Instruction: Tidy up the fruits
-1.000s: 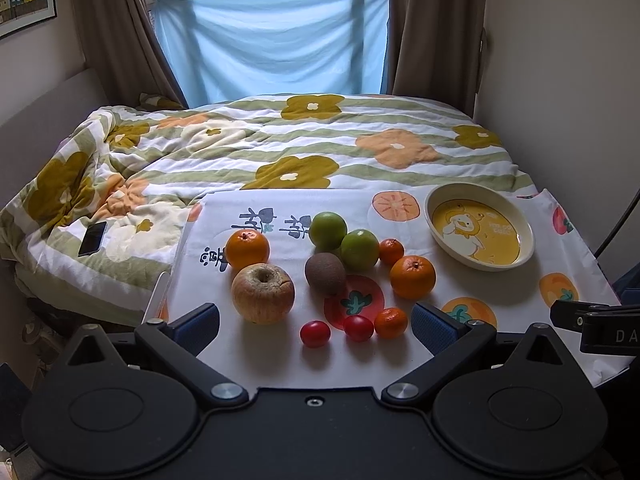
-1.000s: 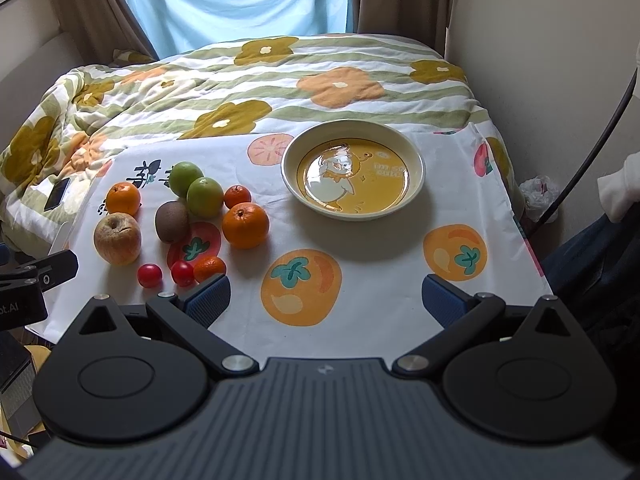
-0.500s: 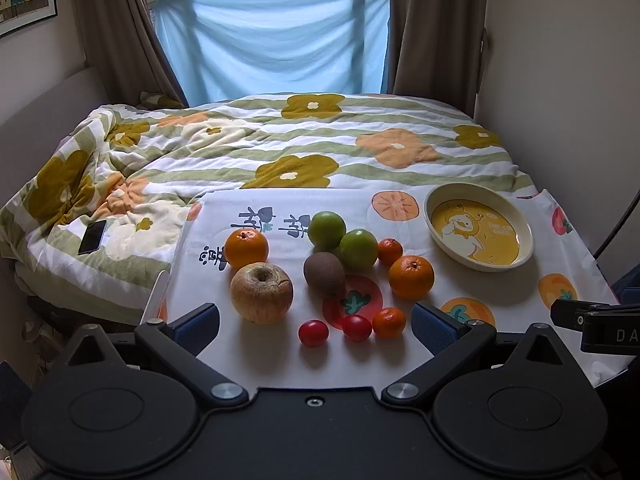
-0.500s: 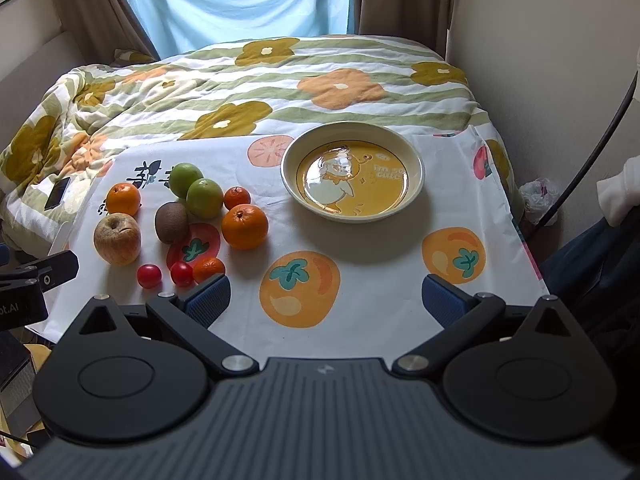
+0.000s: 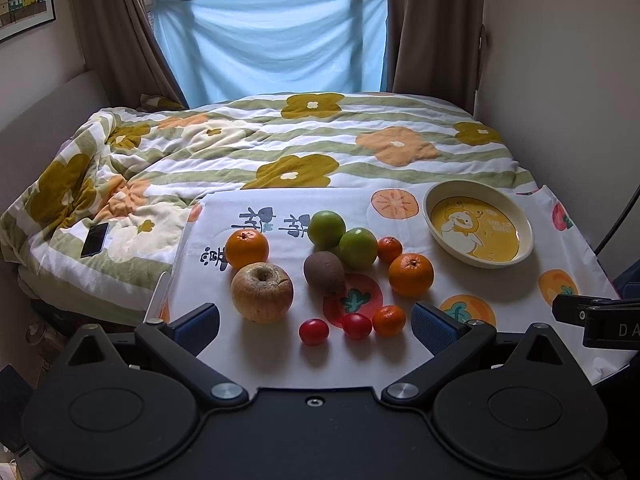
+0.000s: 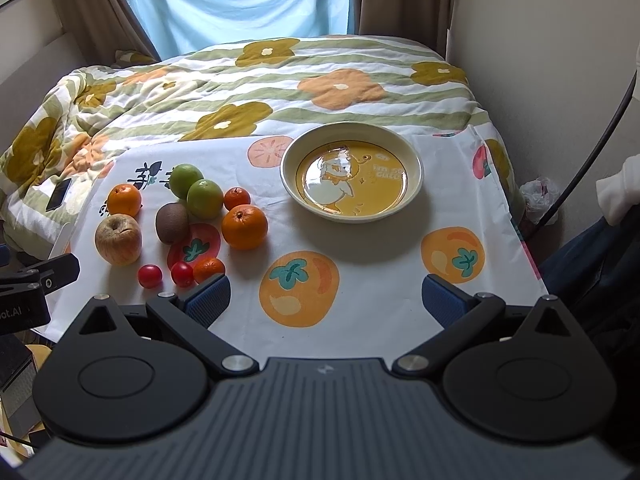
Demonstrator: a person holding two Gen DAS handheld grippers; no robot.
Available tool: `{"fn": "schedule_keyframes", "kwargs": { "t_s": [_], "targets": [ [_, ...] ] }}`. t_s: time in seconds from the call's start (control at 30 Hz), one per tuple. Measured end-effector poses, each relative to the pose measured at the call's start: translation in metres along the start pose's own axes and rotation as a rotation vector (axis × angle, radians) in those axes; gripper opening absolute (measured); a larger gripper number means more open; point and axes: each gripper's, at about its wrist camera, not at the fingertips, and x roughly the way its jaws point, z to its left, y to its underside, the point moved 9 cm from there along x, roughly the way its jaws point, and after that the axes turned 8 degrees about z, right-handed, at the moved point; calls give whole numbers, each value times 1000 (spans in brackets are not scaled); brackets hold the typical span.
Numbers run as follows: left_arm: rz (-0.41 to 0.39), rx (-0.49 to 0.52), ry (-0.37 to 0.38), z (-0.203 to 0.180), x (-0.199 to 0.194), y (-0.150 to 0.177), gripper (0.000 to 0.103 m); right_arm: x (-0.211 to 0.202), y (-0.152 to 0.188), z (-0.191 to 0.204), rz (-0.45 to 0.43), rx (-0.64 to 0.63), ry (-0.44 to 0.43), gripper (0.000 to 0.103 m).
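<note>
Fruit lies in a cluster on a white fruit-print cloth (image 5: 400,360): a wrinkled apple (image 5: 262,292), a kiwi (image 5: 324,272), two green fruits (image 5: 326,229), two oranges (image 5: 411,274), small mandarins (image 5: 389,320) and two cherry tomatoes (image 5: 314,331). A cream plate with a yellow duck picture (image 6: 414,168) stands empty to their right. My left gripper (image 5: 316,326) is open, just short of the tomatoes. My right gripper (image 6: 326,300) is open over bare cloth in front of the plate, the cluster (image 6: 244,226) to its left.
The cloth lies at the foot of a bed with a flowered quilt (image 5: 280,152). A phone (image 5: 95,239) rests on the quilt at left. A wall and a dark cable (image 6: 592,148) run along the right. Curtains and a blue sheet hang behind.
Both grippers have crept slightly forward toward the cloth. Nothing on the cloth has moved.
</note>
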Motion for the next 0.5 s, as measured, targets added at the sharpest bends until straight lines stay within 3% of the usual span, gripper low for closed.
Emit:
{"fn": "schedule_keyframes", "kwargs": {
  "t_s": [0.2, 0.5],
  "targets": [
    [4, -3, -52, 5, 2, -2, 103, 3, -6, 10, 11, -25, -45, 103],
    [46, -10, -108, 26, 40, 13, 103, 56, 4, 25, 100, -75, -148, 103]
  ]
}}
